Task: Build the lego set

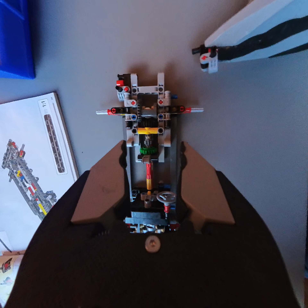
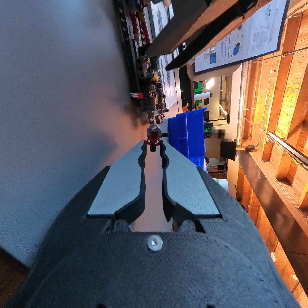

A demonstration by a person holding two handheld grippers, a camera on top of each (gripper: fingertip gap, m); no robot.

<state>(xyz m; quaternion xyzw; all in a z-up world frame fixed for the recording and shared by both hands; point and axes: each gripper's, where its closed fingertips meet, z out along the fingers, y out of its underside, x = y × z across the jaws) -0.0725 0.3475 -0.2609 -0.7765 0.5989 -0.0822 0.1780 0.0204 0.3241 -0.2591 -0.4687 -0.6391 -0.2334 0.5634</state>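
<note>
A long brick-built vehicle chassis [image 1: 147, 131] of grey beams, with a yellow piece, a green gear, a red shaft and a small steering wheel, lies on the grey table. My left gripper [image 1: 153, 145] is open. Its fingers stand on either side of the chassis's middle and do not press on it. My right gripper [image 2: 153, 143] is shut on a small assembly [image 2: 153, 142] of a red piece, a grey connector and a black pin. It holds the assembly above the table, beyond the chassis's far right corner. The assembly also shows in the left wrist view [image 1: 207, 58]. The chassis shows side-on in the right wrist view [image 2: 150, 80].
An open instruction booklet [image 1: 33, 150] lies to the left of the chassis. A blue plastic bin [image 1: 15, 38] stands at the far left and also shows in the right wrist view [image 2: 188, 133]. A wooden wall and a framed poster [image 2: 250, 33] lie beyond the table. Across from one pair of fingers to the other is roughly 10 cm.
</note>
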